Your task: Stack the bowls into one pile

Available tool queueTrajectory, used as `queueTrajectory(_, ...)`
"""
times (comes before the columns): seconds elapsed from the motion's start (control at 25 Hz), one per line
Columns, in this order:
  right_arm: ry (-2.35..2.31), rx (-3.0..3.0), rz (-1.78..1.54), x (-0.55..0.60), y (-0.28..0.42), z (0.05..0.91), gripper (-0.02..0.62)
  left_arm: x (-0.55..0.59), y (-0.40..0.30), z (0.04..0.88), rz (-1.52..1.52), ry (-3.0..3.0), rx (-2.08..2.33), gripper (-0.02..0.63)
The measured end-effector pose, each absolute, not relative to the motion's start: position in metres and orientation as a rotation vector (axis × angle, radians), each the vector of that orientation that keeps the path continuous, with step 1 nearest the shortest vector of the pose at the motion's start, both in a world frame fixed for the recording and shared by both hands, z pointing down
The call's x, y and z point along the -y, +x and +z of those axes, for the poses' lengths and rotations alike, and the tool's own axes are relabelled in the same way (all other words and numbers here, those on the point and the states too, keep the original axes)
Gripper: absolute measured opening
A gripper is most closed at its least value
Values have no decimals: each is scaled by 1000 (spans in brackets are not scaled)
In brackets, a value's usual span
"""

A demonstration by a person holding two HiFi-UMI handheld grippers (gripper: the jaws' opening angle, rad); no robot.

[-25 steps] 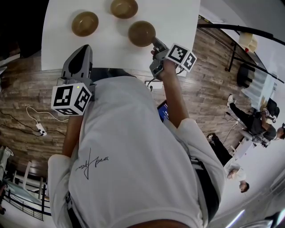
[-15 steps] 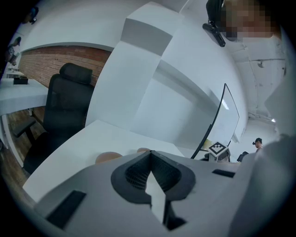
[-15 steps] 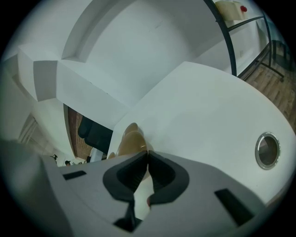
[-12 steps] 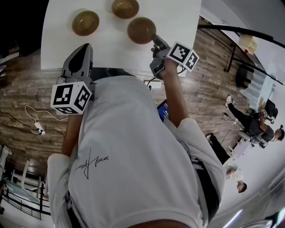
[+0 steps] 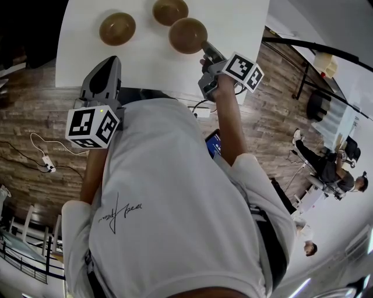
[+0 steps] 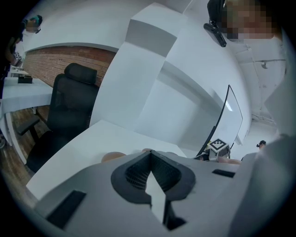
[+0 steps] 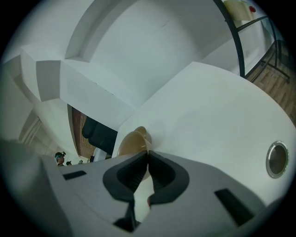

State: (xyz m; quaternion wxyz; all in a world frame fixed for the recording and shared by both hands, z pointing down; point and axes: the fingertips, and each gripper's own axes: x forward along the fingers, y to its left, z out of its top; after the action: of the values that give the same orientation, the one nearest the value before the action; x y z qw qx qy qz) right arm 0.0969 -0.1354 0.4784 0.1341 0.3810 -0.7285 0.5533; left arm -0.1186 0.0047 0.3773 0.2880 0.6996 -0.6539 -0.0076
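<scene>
- Your right tongs (image 5: 205,46), pinching the carried bowl (image 5: 187,35) by its rim, have lifted it closer to the far bowl (image 5: 169,10) at 11 o'clock; stacking looks close.
- Your left tongs (image 5: 107,63) stay closed, empty.

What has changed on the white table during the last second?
The right gripper, clamped on the rim of one round brown bowl, has carried it closer to the far brown bowl. The left brown bowl and the shut, empty left gripper stayed put.
</scene>
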Motion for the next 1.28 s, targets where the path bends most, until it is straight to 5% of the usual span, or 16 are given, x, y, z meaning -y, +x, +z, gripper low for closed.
queueTrajectory(1.28, 1014, 2123, 1576, 184, 42, 486, 18, -1, -162, 384, -23, 1739, 1837, 5)
